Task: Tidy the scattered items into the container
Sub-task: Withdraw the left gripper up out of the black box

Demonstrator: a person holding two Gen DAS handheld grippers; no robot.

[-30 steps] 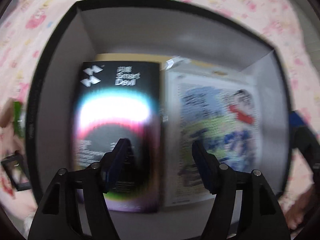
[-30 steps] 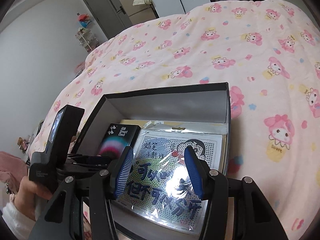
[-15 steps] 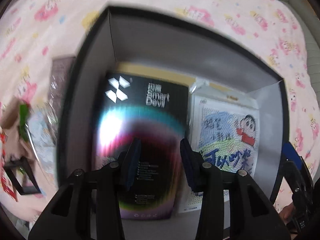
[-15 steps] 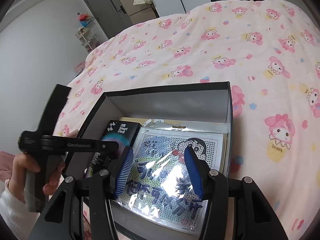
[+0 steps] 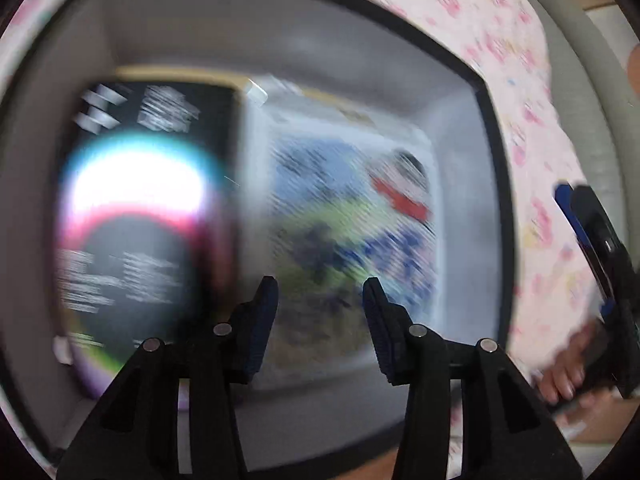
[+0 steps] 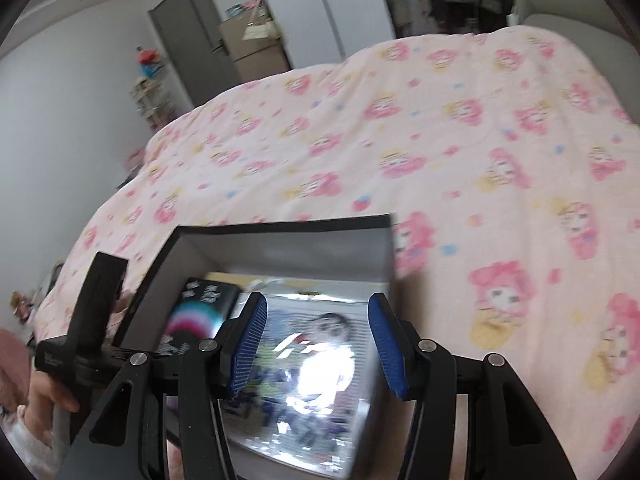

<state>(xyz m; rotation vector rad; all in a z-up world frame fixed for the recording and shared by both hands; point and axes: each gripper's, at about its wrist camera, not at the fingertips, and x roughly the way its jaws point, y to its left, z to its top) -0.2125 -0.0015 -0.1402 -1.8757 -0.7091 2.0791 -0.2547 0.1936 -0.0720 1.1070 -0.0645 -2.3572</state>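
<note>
Container (image 6: pixel 280 246): a black-rimmed box with pale grey inner walls, open at the top, sat on the bed at the near left of the right wrist view; it filled most of the left wrist view (image 5: pixel 280 36).
Black packet (image 5: pixel 148 216): lay flat in the left half of the box, dark with white lettering at its far end and a glowing ring of white, pink and teal; motion blur made the print unreadable. In the right wrist view it showed as a dark slab (image 6: pixel 200 312) against the left wall.
Cartoon sheet (image 5: pixel 352 216): lay flat in the right half, just beside the black packet, in a shiny clear sleeve; a dotted picture in blue, green and red with a dark-haired figure. Strong glare covered its middle in the right wrist view (image 6: pixel 316 364).
Yellow edge (image 5: pixel 180 72): a thin strip showed beneath both items at the far wall.
Left tool (image 5: pixel 320 316): hung above the near part of the box, fingers apart with nothing between them, released.
Right tool (image 6: pixel 316 344): hovered over the near right of the box, blue pads well apart, gripping nothing.
Person's hand (image 6: pixel 48 392): held the left tool's handle at the left of the box.
Bed (image 6: pixel 460 140): covered by a pink quilt with cartoon figures, stretching far and right of the box.
</note>
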